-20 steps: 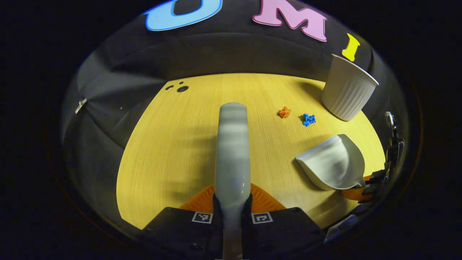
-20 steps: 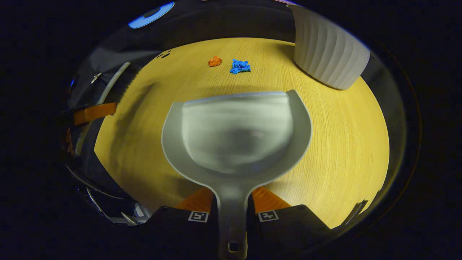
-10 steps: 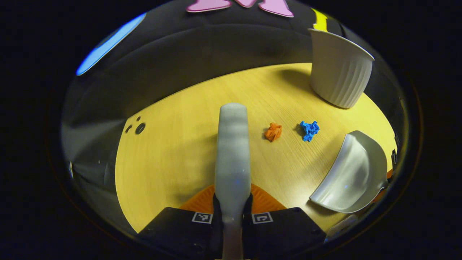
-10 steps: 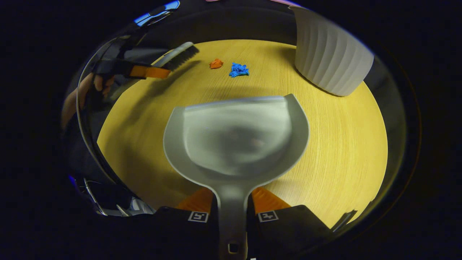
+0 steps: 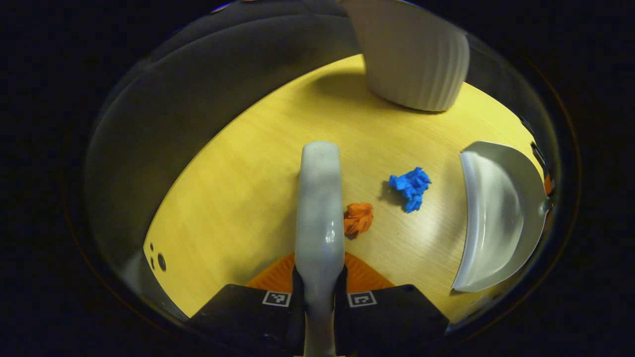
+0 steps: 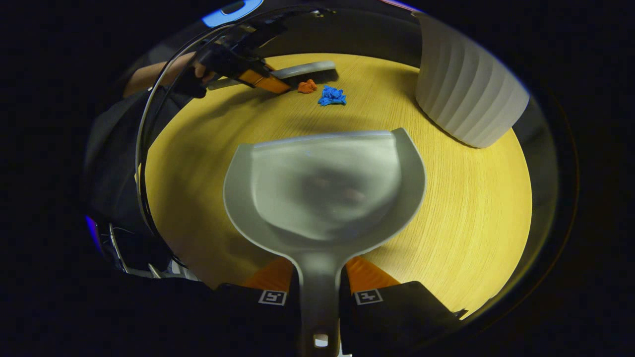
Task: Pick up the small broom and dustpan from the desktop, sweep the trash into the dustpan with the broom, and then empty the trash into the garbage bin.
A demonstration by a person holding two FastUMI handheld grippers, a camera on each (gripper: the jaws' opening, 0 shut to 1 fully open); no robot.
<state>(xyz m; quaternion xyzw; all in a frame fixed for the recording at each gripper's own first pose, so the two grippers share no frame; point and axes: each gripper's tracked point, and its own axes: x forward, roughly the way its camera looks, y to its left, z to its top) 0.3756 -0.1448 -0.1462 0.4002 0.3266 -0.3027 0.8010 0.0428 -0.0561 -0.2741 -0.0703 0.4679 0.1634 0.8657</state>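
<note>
The left tool is clamped on the small broom's handle, whose head sits just beside the orange paper scrap; the blue scrap lies near it on the worktop. The right tool grips the dustpan by its handle; its pan holds no trash. The ribbed white garbage bin stands upright beyond; its inside is hidden.

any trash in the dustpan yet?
No: in the right gripper view the dustpan is empty, and the orange scrap and blue scrap lie on the desktop beyond its lip.
</note>
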